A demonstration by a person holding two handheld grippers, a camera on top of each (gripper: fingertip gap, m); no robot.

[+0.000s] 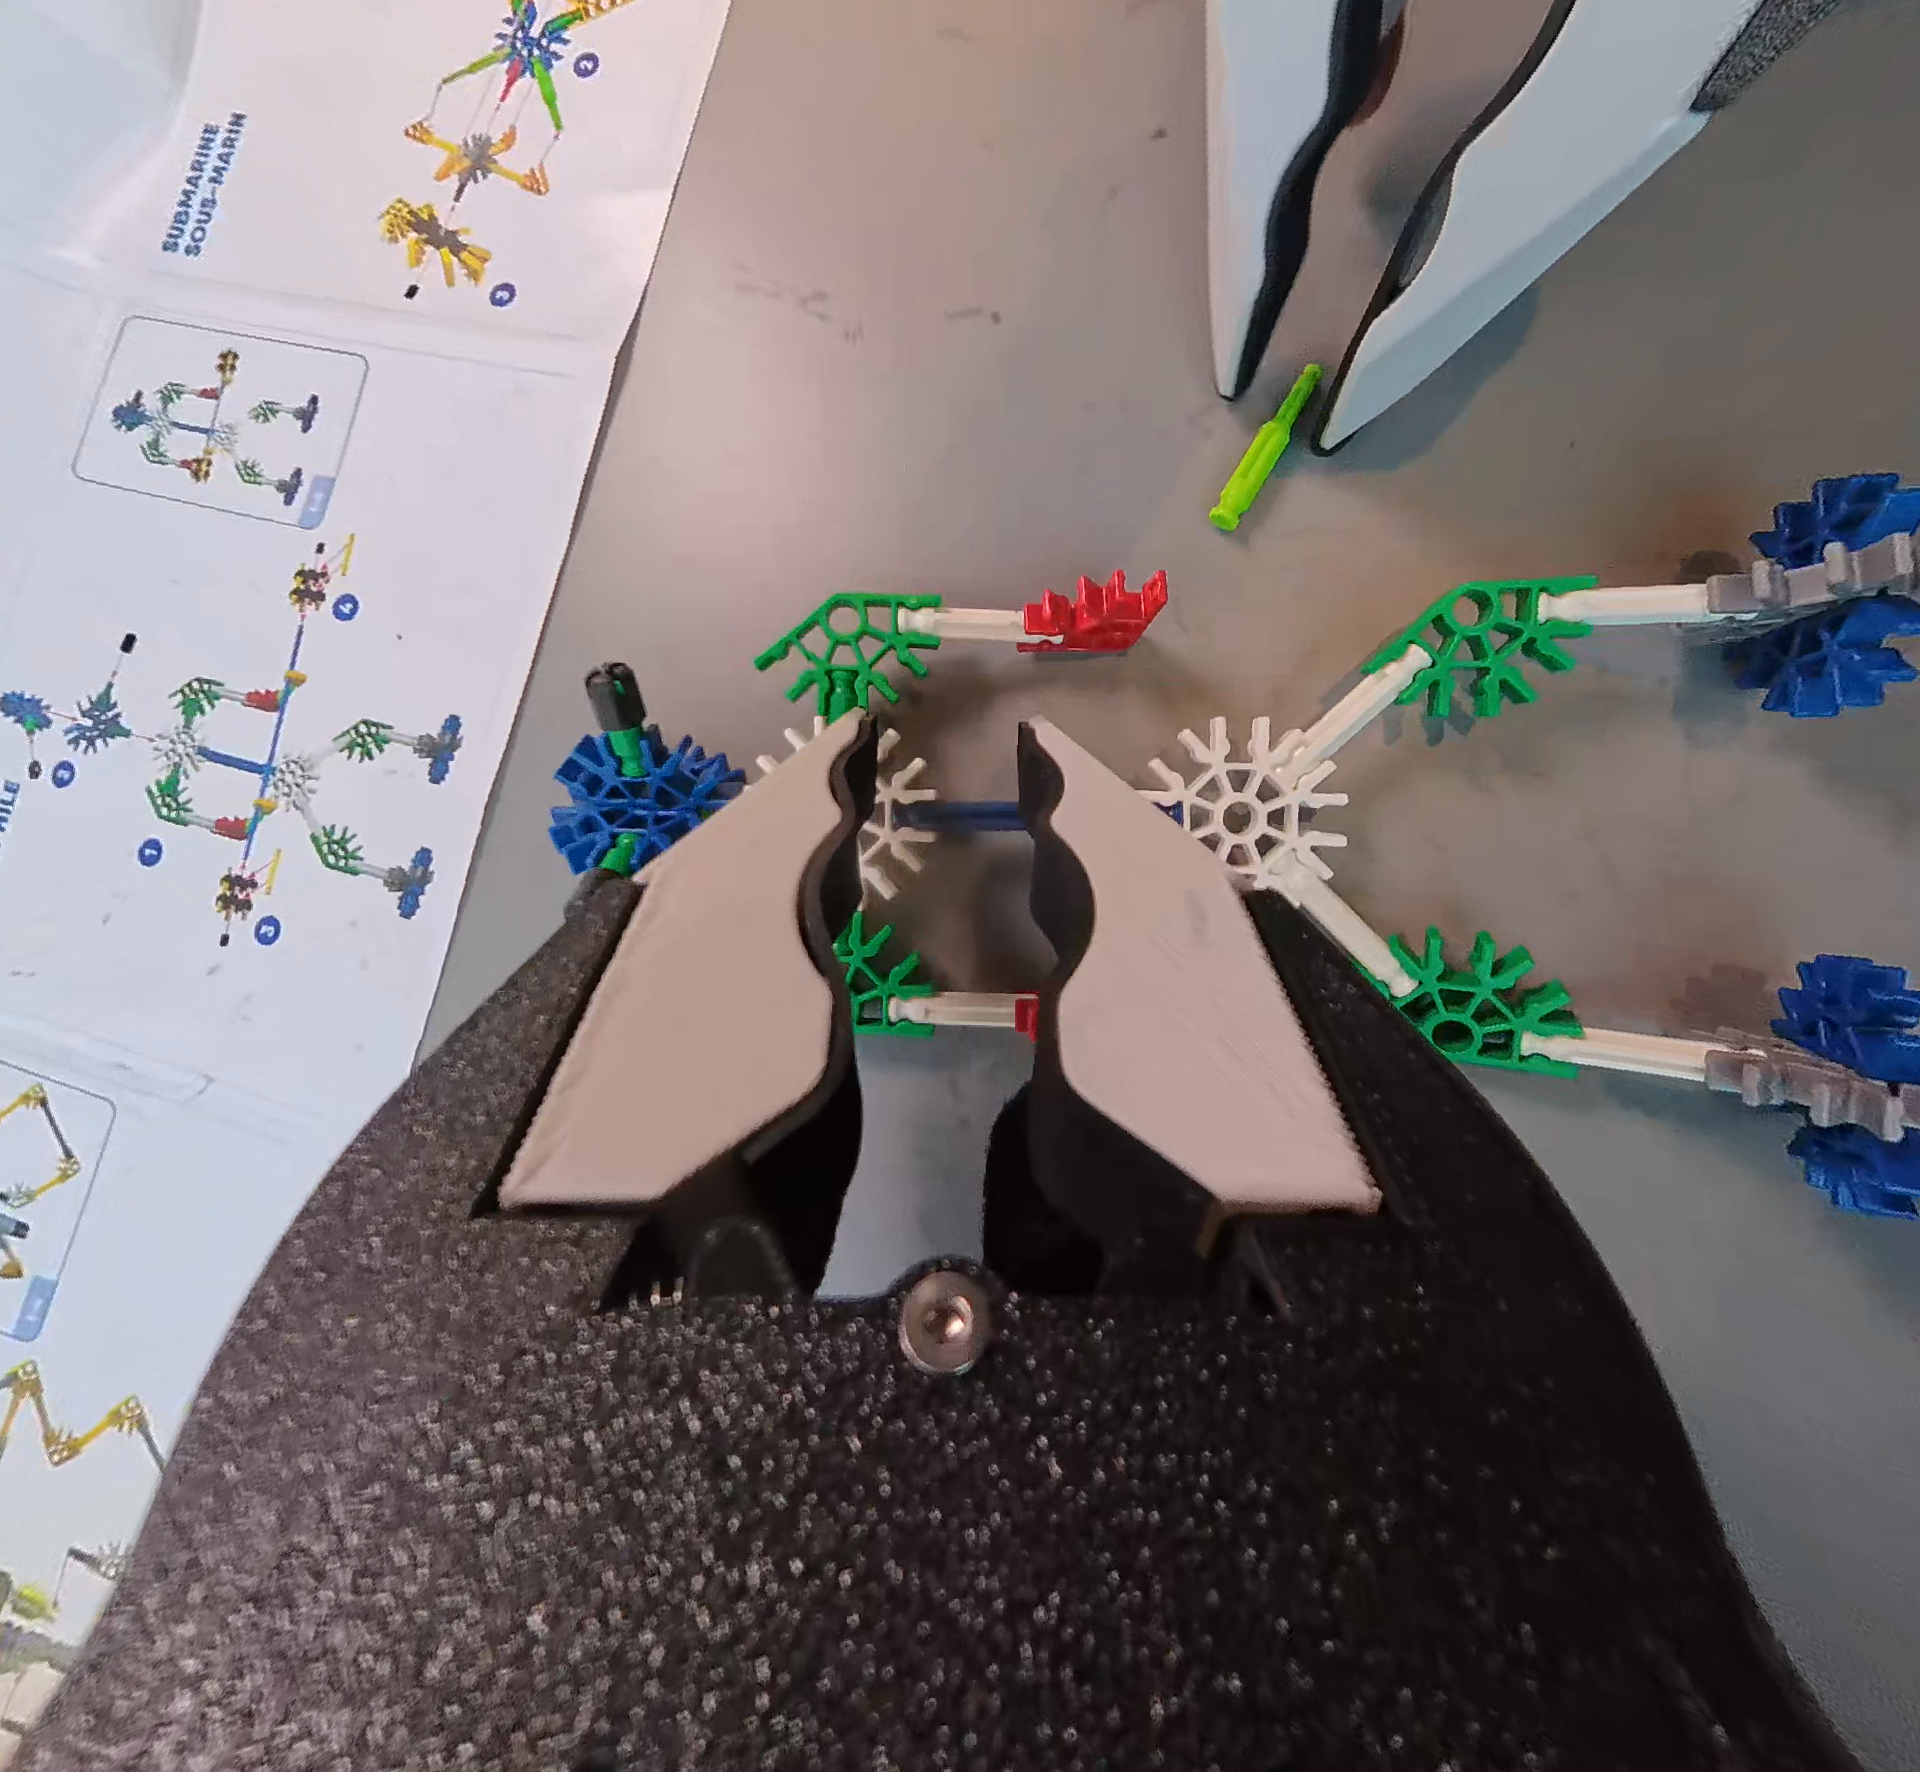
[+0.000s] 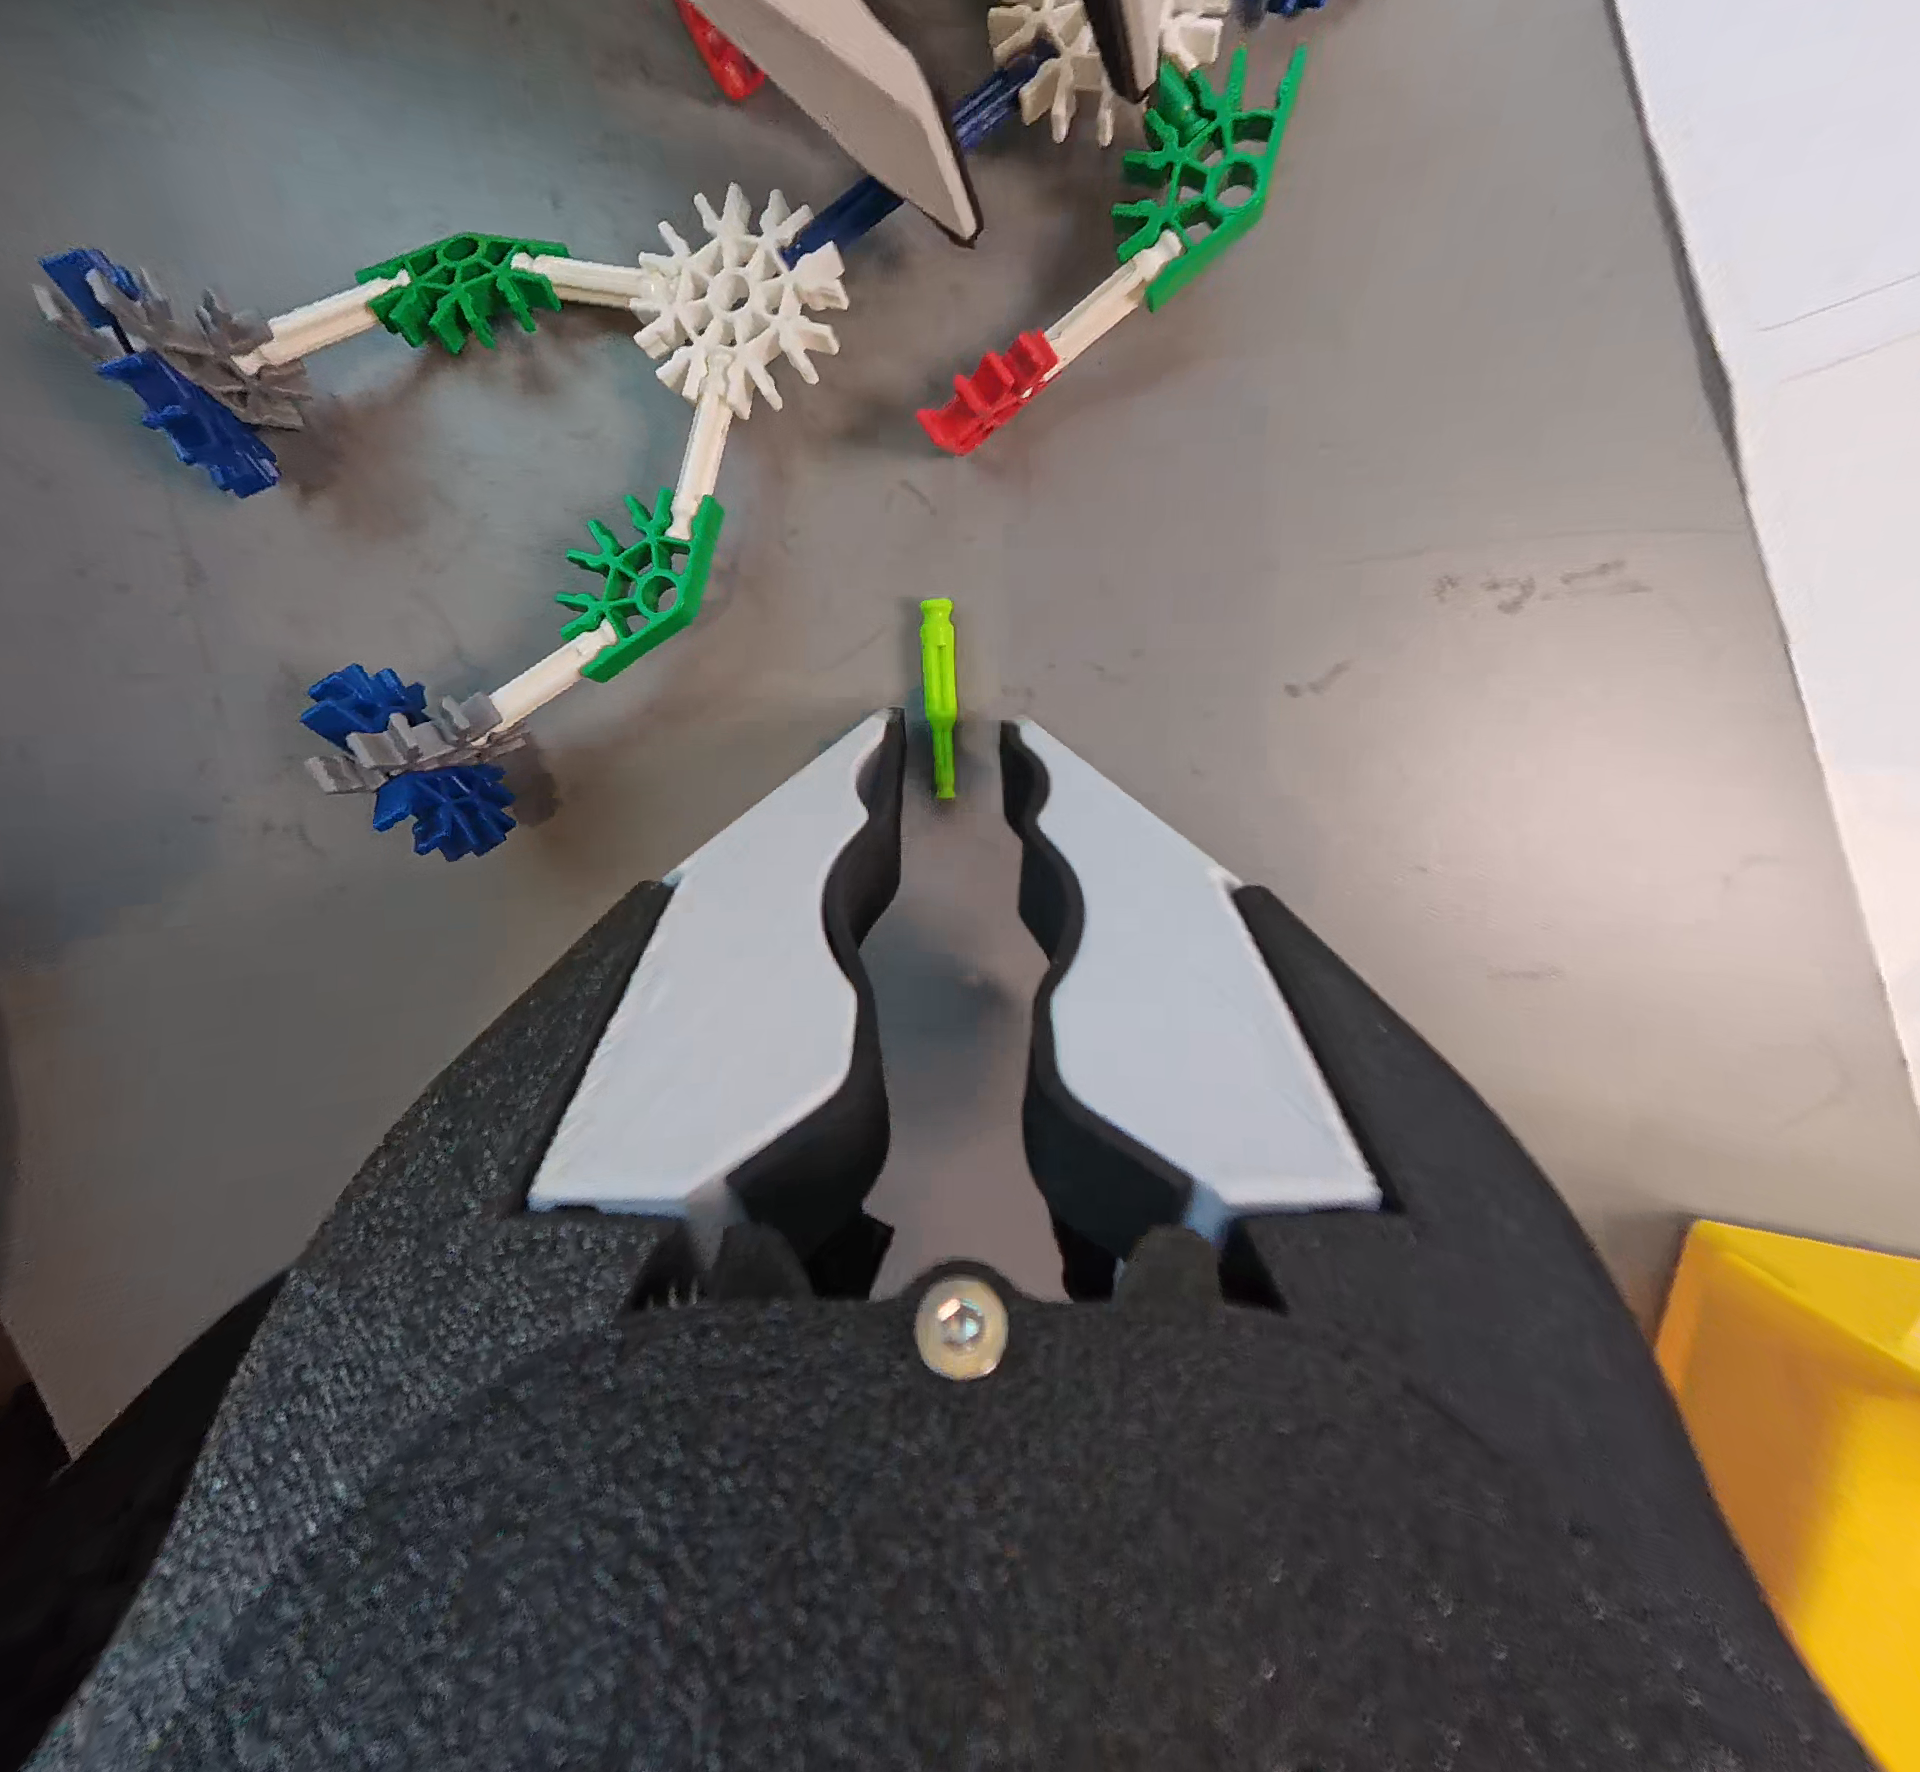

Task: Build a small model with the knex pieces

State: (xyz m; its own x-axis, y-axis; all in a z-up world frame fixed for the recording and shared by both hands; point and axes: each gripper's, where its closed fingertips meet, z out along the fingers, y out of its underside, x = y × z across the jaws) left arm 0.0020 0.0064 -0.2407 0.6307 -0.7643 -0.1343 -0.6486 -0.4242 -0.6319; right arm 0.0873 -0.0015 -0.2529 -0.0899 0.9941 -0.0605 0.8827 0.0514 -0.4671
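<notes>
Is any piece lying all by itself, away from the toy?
Yes. One small lime-green rod lies loose on the grey table, joined to nothing, apart from the built toy. The open right gripper has its tips on either side of it.

left tongs (image 1: 945, 735) parted | over blue rod (image 1: 977, 814) | gray table (image 1: 935, 164)
</notes>
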